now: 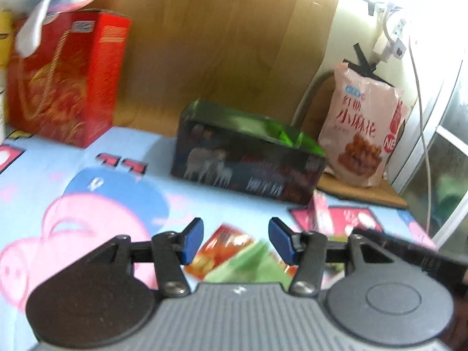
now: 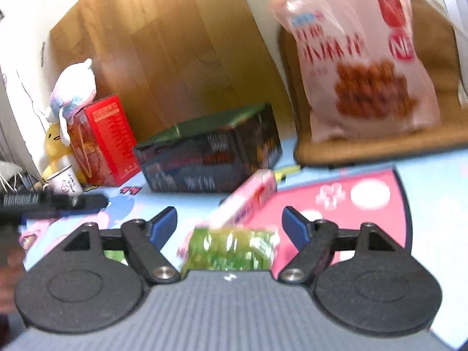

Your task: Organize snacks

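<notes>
My left gripper point(image 1: 236, 241) is open above a small red-orange snack packet point(image 1: 222, 248) and a green packet point(image 1: 251, 266) lying on the cartoon sheet. My right gripper point(image 2: 229, 229) is open over the green packet point(image 2: 231, 248), with a pink snack box point(image 2: 248, 201) just beyond it. A dark box with a green top point(image 1: 248, 158) point(image 2: 210, 155) lies further back. A pink bag of fried twists point(image 1: 362, 128) point(image 2: 362, 67) stands at the back right. A red gift box point(image 1: 64, 79) point(image 2: 102, 140) stands at the back left. Both views are blurred.
A wooden headboard point(image 1: 219, 44) backs the bed. A brown mat point(image 2: 380, 146) lies under the pink bag. Plush toys point(image 2: 73, 93) sit on and beside the red box, with a white cup point(image 2: 65, 184) in front. A white cable point(image 1: 421, 117) hangs at right. The other gripper point(image 2: 44, 201) shows at left.
</notes>
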